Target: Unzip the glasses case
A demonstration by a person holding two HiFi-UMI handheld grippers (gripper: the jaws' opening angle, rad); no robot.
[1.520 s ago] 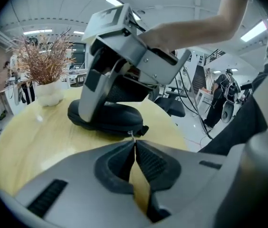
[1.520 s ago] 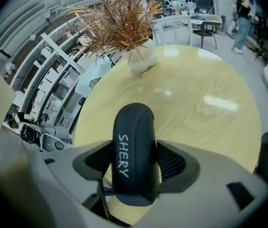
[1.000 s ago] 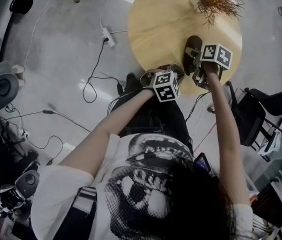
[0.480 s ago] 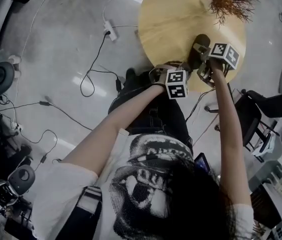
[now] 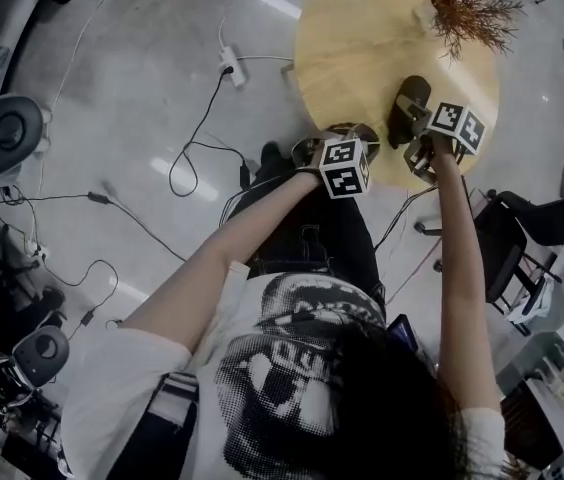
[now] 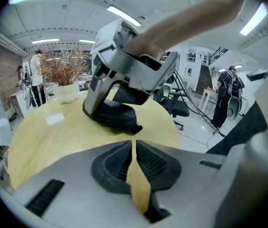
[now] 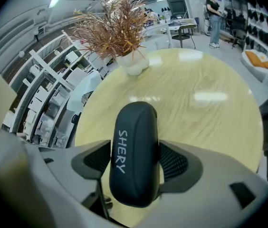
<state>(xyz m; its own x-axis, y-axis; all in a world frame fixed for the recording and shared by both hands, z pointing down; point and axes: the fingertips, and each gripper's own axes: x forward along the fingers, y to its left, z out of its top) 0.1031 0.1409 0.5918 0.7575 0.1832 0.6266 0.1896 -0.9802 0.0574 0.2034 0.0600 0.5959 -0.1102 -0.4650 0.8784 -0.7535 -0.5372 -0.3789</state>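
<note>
A black glasses case (image 7: 133, 151) lettered SHERY lies near the front edge of the round wooden table (image 5: 362, 48). My right gripper (image 7: 135, 163) points steeply down over it, one pad against each long side; its jaws have just been opening slightly with the case still between them. In the left gripper view the case (image 6: 115, 115) looks zipped, its pull tab (image 6: 136, 127) at the near end. My left gripper (image 6: 134, 156) hovers short of that end, shut with nothing in it. The head view shows the left gripper (image 5: 347, 140) beside the case (image 5: 409, 103).
A dried plant in a white pot (image 5: 467, 8) stands at the table's far side. Cables and a power strip (image 5: 230, 63) lie on the floor to the left. A black chair (image 5: 507, 238) is at the right.
The left gripper has shifted a little leftward, away from the case. The right gripper has stayed on the case. The head view has drifted.
</note>
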